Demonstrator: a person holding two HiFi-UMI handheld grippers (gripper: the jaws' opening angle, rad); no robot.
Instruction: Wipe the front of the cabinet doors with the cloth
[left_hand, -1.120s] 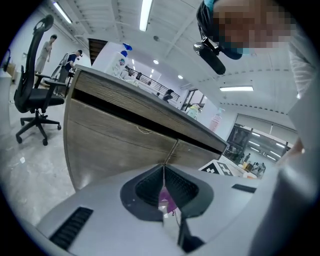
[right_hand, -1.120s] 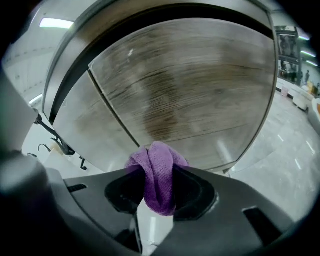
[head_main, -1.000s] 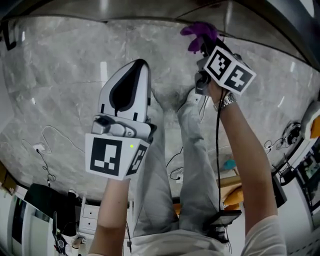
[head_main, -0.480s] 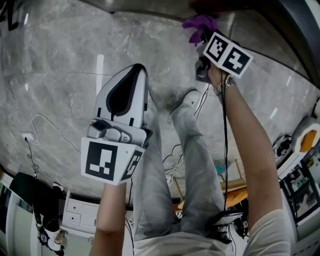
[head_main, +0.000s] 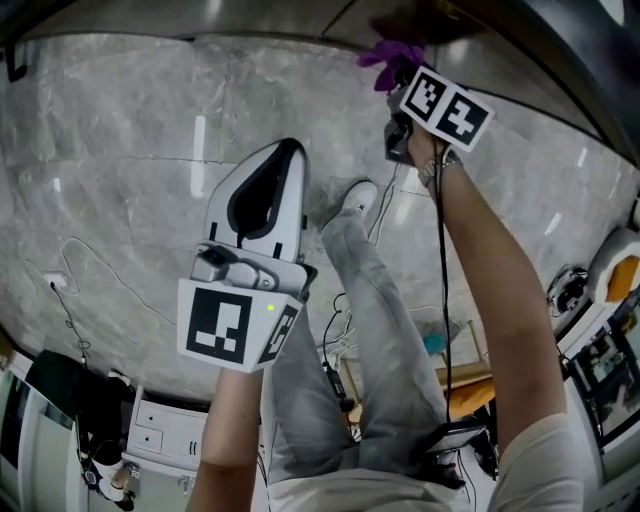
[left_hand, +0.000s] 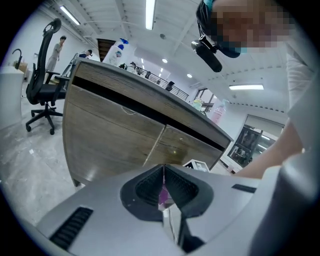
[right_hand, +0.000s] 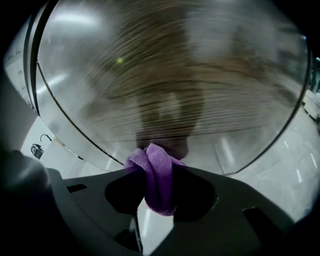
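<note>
The purple cloth (right_hand: 156, 176) is bunched between the jaws of my right gripper (right_hand: 157, 170), which is shut on it. The cloth's front presses against the wood-grain cabinet door (right_hand: 175, 85), which fills that view, blurred. In the head view the cloth (head_main: 392, 55) pokes out beyond the right gripper (head_main: 405, 75) at the top, against the dark cabinet (head_main: 440, 22). My left gripper (head_main: 283, 152) hangs apart at mid-left over the floor, jaws shut on nothing. The left gripper view looks past its closed jaws (left_hand: 163, 170) at the cabinet doors (left_hand: 115, 135).
The person's grey-trousered legs and a white shoe (head_main: 357, 200) stand on the marble floor (head_main: 120, 180). Cables (head_main: 75, 265) trail at the left, by a white drawer unit (head_main: 165, 440). An office chair (left_hand: 42, 85) stands left of the cabinet; bottles (left_hand: 116, 50) sit on top.
The right gripper with the cloth has shifted slightly up and left along the cabinet. The left gripper drifted a little right. The person's legs changed stance.
</note>
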